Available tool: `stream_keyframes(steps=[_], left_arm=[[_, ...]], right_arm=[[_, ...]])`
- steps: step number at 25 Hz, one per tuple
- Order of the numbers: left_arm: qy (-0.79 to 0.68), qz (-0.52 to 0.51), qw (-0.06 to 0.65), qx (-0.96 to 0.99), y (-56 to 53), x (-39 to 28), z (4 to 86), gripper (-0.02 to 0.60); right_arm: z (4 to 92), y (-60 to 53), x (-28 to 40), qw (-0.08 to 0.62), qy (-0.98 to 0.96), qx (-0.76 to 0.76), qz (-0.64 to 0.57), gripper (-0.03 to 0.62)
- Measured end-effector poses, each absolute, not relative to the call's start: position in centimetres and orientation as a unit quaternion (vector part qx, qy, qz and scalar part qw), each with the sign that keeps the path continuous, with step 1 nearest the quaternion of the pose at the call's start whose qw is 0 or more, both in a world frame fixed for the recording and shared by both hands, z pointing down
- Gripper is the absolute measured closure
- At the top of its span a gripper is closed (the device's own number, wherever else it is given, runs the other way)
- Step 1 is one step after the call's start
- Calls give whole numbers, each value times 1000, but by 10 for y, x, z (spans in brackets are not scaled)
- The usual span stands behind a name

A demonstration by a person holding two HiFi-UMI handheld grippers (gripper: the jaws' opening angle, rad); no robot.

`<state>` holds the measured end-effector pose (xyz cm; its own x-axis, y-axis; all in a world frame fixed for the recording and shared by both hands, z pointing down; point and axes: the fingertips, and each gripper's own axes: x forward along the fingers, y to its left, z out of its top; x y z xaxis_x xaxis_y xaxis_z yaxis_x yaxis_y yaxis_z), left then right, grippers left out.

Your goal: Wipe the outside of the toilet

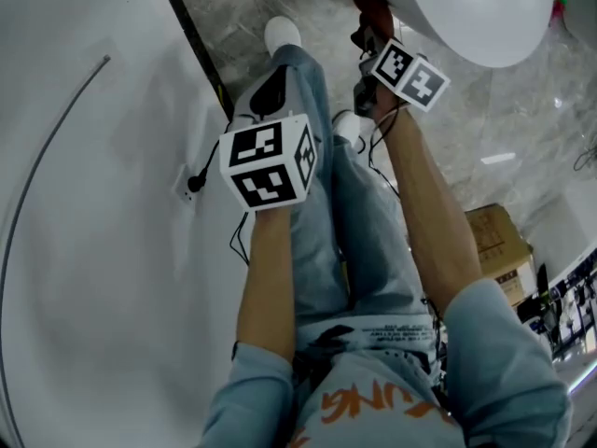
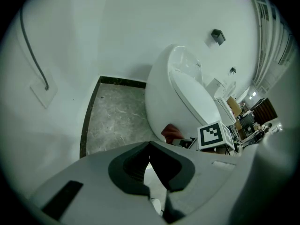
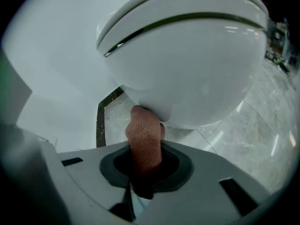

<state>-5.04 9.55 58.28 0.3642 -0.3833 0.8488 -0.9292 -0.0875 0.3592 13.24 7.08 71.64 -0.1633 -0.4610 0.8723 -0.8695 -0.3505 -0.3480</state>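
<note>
The white toilet [image 1: 476,7] stands at the top right of the head view; its rounded bowl [image 3: 187,69] fills the right gripper view. My right gripper [image 1: 368,31] is shut on a reddish-brown cloth [image 3: 145,135], and the cloth's tip presses against the lower front of the bowl. From the left gripper view the cloth [image 2: 171,132] also shows low on the toilet [image 2: 183,97]. My left gripper [image 1: 270,96] hangs apart from the toilet, over the person's legs, its jaws [image 2: 150,146] shut on nothing.
A white wall with a dark skirting strip [image 1: 201,45] runs down the left, with a socket and plug [image 1: 189,183] on it. The person's jeans and white shoes [image 1: 282,34] stand on grey marble floor. A cardboard box [image 1: 499,241] sits at the right.
</note>
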Motion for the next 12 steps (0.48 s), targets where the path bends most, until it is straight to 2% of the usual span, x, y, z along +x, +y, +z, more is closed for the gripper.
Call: stream_keyframes(steps=[4,12], left_arm=[[-487,309,449,683,118,-50,586,581],[-496,301,464,669,130,-64,586,581]], right_arm=[[712,91,121,256,-596,578,496,539],[696,92,76,280,-659,520,467,539]])
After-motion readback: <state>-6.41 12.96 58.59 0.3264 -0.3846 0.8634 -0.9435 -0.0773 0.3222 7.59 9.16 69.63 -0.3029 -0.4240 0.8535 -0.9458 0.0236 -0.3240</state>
